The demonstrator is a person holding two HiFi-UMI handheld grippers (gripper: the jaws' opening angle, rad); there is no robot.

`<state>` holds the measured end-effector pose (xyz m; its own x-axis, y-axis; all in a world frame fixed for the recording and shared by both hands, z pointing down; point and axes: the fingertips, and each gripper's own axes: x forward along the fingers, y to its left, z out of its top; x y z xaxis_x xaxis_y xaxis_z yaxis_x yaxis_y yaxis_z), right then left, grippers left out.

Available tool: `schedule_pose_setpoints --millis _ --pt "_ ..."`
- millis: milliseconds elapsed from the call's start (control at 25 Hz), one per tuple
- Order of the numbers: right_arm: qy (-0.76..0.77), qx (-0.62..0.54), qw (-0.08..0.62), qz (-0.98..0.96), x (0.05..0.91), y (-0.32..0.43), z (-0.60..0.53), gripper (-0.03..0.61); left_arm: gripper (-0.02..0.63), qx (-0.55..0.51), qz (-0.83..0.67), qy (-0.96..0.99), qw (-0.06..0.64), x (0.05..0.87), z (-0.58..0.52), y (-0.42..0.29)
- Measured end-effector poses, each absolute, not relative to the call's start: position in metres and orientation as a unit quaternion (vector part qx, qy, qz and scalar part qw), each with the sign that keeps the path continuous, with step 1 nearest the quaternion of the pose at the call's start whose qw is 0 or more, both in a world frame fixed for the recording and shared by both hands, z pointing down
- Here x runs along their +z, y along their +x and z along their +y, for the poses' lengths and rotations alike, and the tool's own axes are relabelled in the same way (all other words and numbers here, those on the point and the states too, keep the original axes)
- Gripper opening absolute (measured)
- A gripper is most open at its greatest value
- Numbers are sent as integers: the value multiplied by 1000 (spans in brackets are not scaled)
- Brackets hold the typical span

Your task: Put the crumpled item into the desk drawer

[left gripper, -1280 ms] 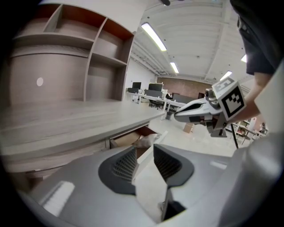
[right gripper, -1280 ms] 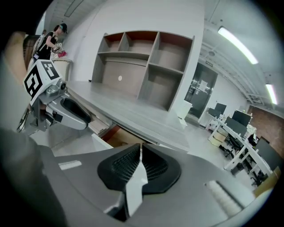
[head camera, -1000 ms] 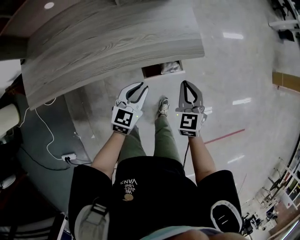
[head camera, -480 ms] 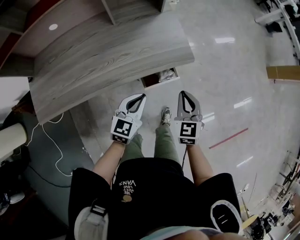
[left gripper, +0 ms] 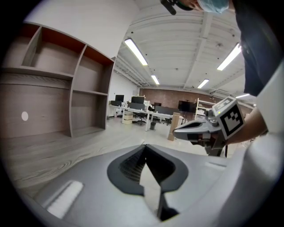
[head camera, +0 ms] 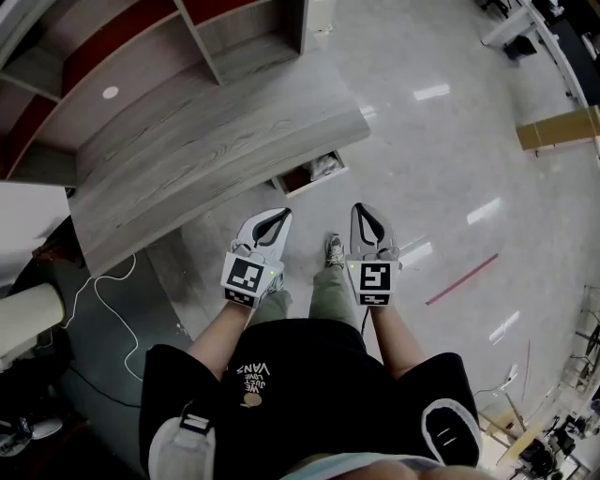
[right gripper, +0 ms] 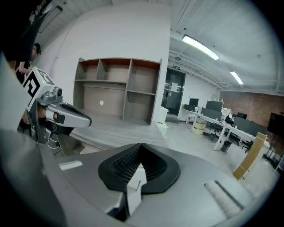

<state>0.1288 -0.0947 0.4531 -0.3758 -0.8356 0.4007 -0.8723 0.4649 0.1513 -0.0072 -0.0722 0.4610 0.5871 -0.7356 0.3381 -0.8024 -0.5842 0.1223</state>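
A white crumpled item (head camera: 323,166) lies inside the open desk drawer (head camera: 298,178), which sticks out under the grey wood desk (head camera: 206,141). Both grippers hang in the air above the floor, nearer to me than the drawer. My left gripper (head camera: 283,214) is shut, its jaws meeting at the tips (left gripper: 144,146) with nothing between them. My right gripper (head camera: 360,207) is shut and empty too (right gripper: 141,145). They are side by side and point roughly toward the drawer. Each shows in the other's view: the right gripper (left gripper: 195,129) and the left gripper (right gripper: 71,116).
An empty shelf unit (head camera: 234,28) rises behind the desk. A white cable (head camera: 103,300) trails over the floor at the left. My legs and a shoe (head camera: 334,249) are below the grippers. A red floor line (head camera: 461,278) and a cardboard box (head camera: 558,131) lie to the right.
Both grippers have risen away from the drawer, which now looks smaller and farther off. The left jaws look narrower than a second ago. The crumpled item stays in the drawer.
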Motion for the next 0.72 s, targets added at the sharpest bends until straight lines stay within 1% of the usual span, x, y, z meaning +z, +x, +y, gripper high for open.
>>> schedule_pose_setpoints --millis 720 --pt "521 60 152 -838 405 100 -42 2 52 113 -403 904 86 415 -37 -34"
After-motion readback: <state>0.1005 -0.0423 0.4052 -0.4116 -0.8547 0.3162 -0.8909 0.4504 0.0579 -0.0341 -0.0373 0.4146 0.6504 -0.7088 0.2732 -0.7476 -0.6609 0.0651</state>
